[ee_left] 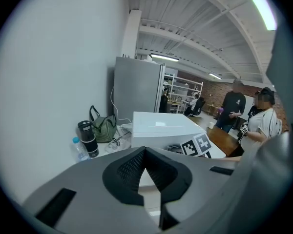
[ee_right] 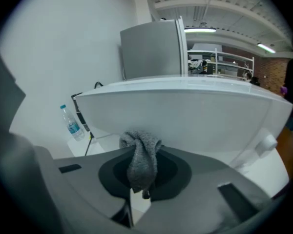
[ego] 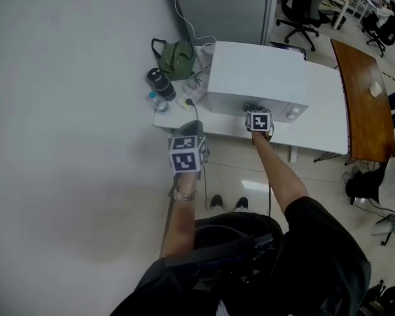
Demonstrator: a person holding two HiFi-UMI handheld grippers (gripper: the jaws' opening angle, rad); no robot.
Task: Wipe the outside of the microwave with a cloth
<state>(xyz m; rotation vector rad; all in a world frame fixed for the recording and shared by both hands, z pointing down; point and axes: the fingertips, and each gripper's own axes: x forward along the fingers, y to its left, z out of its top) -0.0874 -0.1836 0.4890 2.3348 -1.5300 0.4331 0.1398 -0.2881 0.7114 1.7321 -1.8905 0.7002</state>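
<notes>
Right gripper view: R gripper (ee_right: 140, 156) jaws are clamping cloth (ee_right: 139, 141) at microwave (ee_right: 185, 113) front; L gripper (ee_left: 146, 152) is idling, jaws closed, empty. Likely best: sweeping w/ even pressure.

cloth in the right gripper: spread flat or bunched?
Bunched. In the right gripper view the grey cloth is a twisted wad pinched between the right gripper's jaws, its top near the microwave's front.

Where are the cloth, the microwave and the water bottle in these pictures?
cloth (ee_right: 142, 155): right gripper view, middle of the hanging grey bunch.
microwave (ego: 257, 71): head view, its white top panel.
water bottle (ee_right: 72, 126): right gripper view, its blue label.
</notes>
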